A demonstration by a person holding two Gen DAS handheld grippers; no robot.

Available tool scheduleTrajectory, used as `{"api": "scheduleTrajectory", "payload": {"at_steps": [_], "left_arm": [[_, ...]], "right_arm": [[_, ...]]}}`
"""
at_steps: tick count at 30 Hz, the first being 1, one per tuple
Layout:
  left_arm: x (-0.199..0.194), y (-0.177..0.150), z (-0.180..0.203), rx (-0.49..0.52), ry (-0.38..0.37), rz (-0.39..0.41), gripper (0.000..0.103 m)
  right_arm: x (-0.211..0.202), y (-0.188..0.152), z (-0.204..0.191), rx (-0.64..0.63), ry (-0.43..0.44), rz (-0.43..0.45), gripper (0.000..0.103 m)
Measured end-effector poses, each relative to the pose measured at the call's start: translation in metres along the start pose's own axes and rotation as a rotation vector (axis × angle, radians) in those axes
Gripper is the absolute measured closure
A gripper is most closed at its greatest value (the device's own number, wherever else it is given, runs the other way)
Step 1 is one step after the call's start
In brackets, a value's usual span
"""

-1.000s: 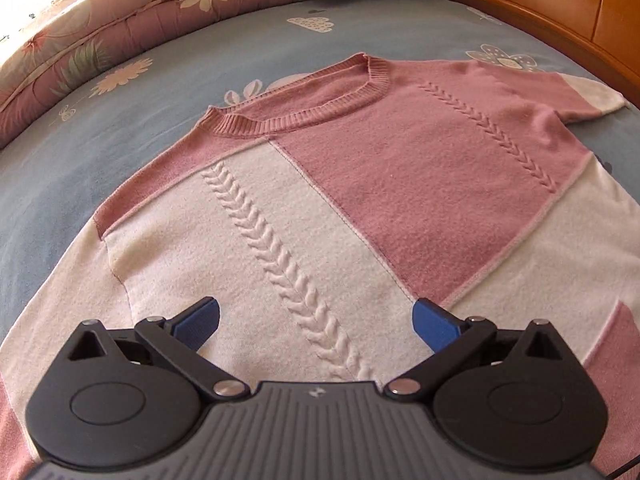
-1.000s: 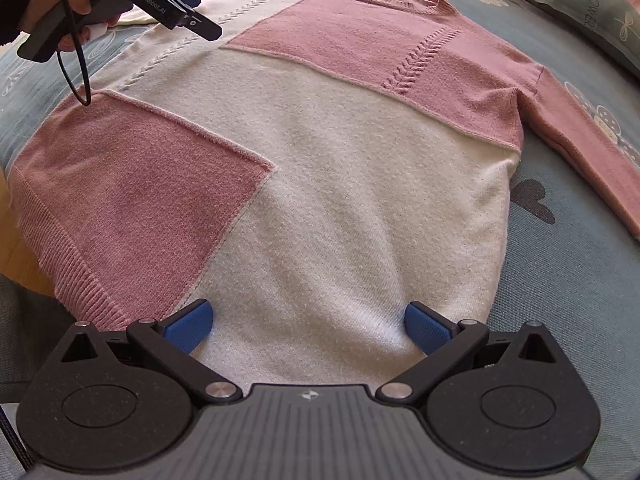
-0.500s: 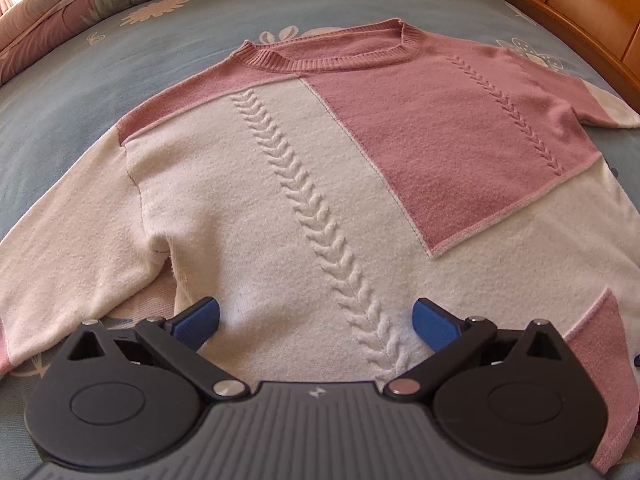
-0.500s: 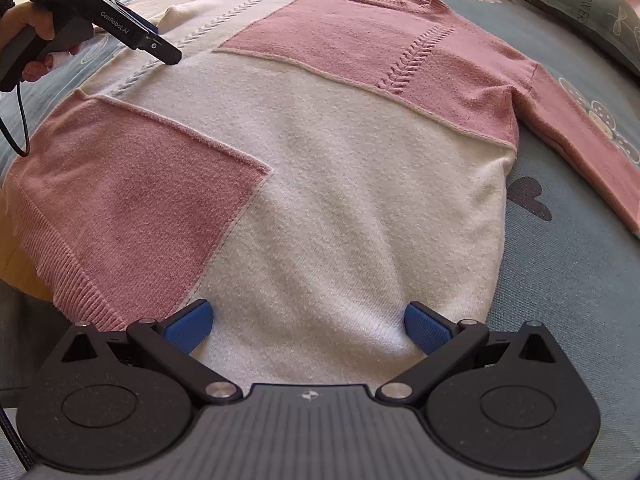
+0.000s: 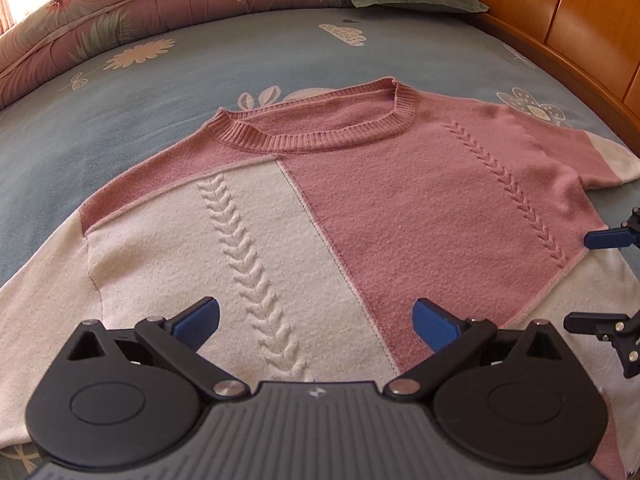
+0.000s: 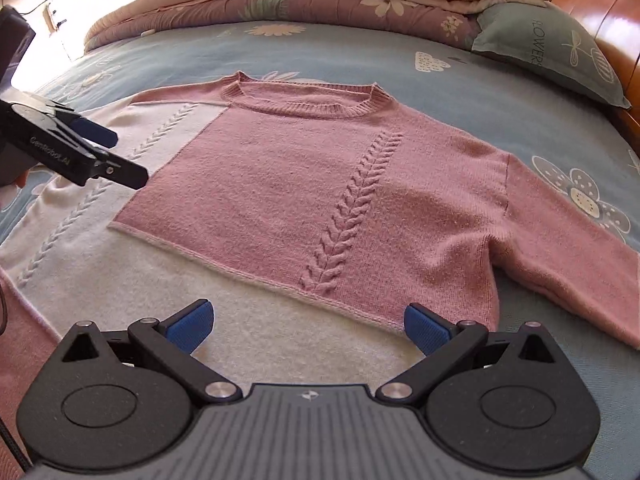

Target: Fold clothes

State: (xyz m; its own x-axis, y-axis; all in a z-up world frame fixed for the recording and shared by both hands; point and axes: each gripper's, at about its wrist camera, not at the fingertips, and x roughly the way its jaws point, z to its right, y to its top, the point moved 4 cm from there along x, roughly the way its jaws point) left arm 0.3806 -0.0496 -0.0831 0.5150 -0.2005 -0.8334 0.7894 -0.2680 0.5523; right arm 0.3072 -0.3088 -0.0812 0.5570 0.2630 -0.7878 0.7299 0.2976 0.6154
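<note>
A pink and cream knitted sweater lies flat, front up, on the bed, collar pointing away. My left gripper hovers open over its cream left half, beside the raised cable braid, with nothing between the blue pads. My right gripper stands open above the seam between the pink chest panel and the cream lower part of the sweater. The right gripper shows at the right edge of the left wrist view. In the right wrist view the left gripper appears at the left. The pink right sleeve stretches out sideways.
The blue flower-print bedsheet surrounds the sweater. A rolled floral quilt and a grey-green pillow lie at the far end. A wooden headboard runs along the right side.
Both grippers have moved up the sweater toward the collar, the right from the hem to the chest seam. Each now shows in the other's view. Both stay open.
</note>
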Motion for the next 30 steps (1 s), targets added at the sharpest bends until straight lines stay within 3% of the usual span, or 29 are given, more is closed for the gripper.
{"api": "scheduleTrajectory", "payload": {"at_steps": [3,6,11,17,19,24,26,30], "left_arm": [[0.002,-0.016,-0.011,-0.034,0.025,-0.050,0.001],[-0.001,-0.025,-0.019,-0.060,0.024,-0.040,0.001],[0.004,-0.018,-0.014,-0.077,0.045,-0.050,0.001],[0.005,-0.016,-0.016,-0.072,0.029,-0.065,0.001],[0.004,-0.017,-0.016,-0.068,0.022,-0.063,0.001],[0.005,-0.016,-0.015,-0.071,0.028,-0.054,0.001],[0.005,-0.016,-0.016,-0.072,0.028,-0.052,0.001],[0.005,-0.015,-0.017,-0.069,0.020,-0.057,0.001]], "right_arm": [[-0.002,-0.007,0.017,0.049,-0.042,0.000,0.000],[-0.010,-0.005,0.022,0.099,-0.095,-0.008,0.000],[-0.002,0.036,0.017,0.138,-0.121,0.115,0.000],[0.038,0.048,0.033,0.198,-0.184,0.056,0.000],[0.032,0.039,0.038,0.184,-0.154,0.080,0.000],[0.017,0.035,0.029,0.126,-0.180,0.025,0.000],[0.009,0.039,0.021,0.118,-0.183,0.044,0.000],[0.015,0.031,0.024,0.174,-0.179,0.005,0.000]]}}
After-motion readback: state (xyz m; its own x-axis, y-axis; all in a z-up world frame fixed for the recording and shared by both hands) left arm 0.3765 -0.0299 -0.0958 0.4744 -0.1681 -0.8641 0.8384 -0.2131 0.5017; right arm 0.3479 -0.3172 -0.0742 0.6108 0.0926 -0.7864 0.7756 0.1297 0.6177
